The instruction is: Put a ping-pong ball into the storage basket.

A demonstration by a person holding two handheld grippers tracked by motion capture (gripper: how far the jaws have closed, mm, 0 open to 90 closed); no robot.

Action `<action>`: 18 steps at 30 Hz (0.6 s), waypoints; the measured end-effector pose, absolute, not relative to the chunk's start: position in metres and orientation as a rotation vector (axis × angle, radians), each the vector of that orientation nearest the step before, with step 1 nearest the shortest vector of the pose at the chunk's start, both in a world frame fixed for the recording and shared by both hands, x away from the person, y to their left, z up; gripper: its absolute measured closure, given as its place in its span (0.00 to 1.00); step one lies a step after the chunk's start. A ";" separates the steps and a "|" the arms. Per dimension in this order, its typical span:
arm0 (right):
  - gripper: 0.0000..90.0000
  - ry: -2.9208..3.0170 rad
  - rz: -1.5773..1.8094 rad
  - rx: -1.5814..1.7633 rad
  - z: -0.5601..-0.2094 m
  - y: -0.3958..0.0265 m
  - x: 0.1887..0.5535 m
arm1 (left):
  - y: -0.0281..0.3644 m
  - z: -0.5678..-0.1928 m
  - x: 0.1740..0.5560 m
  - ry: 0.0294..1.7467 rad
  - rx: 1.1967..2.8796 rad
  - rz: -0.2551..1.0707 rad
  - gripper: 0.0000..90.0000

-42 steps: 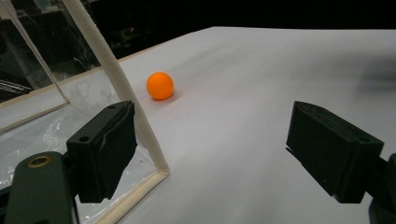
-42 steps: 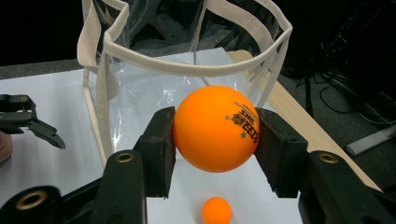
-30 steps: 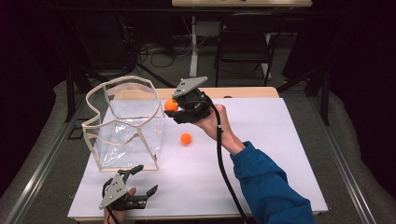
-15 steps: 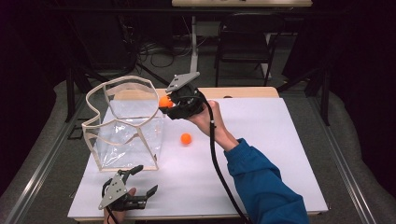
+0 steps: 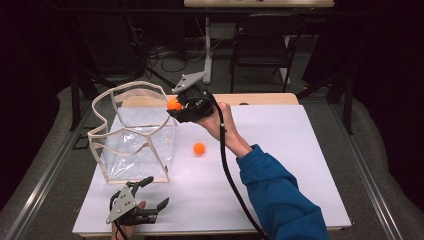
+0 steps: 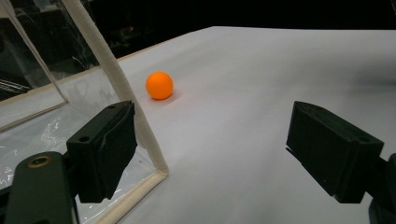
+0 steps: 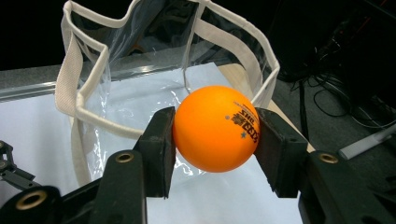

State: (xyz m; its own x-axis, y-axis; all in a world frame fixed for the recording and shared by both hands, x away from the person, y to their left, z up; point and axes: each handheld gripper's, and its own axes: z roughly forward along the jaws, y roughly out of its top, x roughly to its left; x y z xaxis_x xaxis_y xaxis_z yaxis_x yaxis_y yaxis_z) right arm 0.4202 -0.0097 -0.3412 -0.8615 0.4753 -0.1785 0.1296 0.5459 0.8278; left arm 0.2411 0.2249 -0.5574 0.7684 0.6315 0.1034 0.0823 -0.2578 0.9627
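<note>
Carrying small orange plastic ball (image 5: 173, 104) toward clear plastic bag with white fabric trim (image 5: 135, 132), right tool (image 5: 176, 106) has shifted from beside bag to its rim, high view; drop seems near. Second orange ball (image 5: 199, 148) on white counter (image 5: 280, 165); two balls, one bag.
Left gripper view: left tool (image 6: 224, 149) gaping, empty, beside bag corner.
Right gripper view: right tool clamps ball above bag mouth.
</note>
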 end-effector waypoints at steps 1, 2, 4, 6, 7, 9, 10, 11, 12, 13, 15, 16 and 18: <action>0.56 2.402 1.241 0.494 -0.341 -0.010 0.420 | 0.225 -0.557 0.241 0.558 1.782 0.579 0.18; 0.56 2.398 1.247 0.491 -0.339 -0.010 0.420 | 0.225 -0.557 0.241 0.557 1.777 0.577 0.18; 0.57 2.392 1.256 0.487 -0.336 -0.009 0.420 | 0.225 -0.557 0.240 0.558 1.773 0.581 0.18; 0.57 2.396 1.248 0.483 -0.333 -0.005 0.422 | 0.225 -0.557 0.241 0.558 1.777 0.581 0.18; 0.57 2.398 1.248 0.480 -0.332 -0.004 0.422 | 0.225 -0.557 0.241 0.553 1.783 0.580 0.18; 0.57 2.401 1.243 0.479 -0.330 0.001 0.424 | 0.225 -0.557 0.241 0.555 1.778 0.581 0.18; 0.57 2.401 1.243 0.479 -0.330 0.001 0.424 | 0.225 -0.557 0.241 0.555 1.778 0.581 0.18; 0.56 2.402 1.241 0.477 -0.330 0.002 0.425 | 0.225 -0.557 0.241 0.554 1.779 0.582 0.18; 0.56 2.404 1.238 0.476 -0.328 0.005 0.428 | 0.226 -0.557 0.241 0.554 1.777 0.579 0.18; 0.56 2.404 1.238 0.476 -0.328 0.005 0.428 | 0.226 -0.557 0.241 0.554 1.777 0.579 0.18; 0.56 2.411 1.247 0.479 -0.327 0.008 0.432 | 0.226 -0.557 0.241 0.557 1.771 0.578 0.18; 0.56 2.411 1.247 0.479 -0.327 0.008 0.432 | 0.227 -0.557 0.242 0.559 1.771 0.574 0.18; 0.56 2.428 1.243 0.471 -0.327 0.014 0.435 | 0.227 -0.558 0.243 0.564 1.772 0.566 0.18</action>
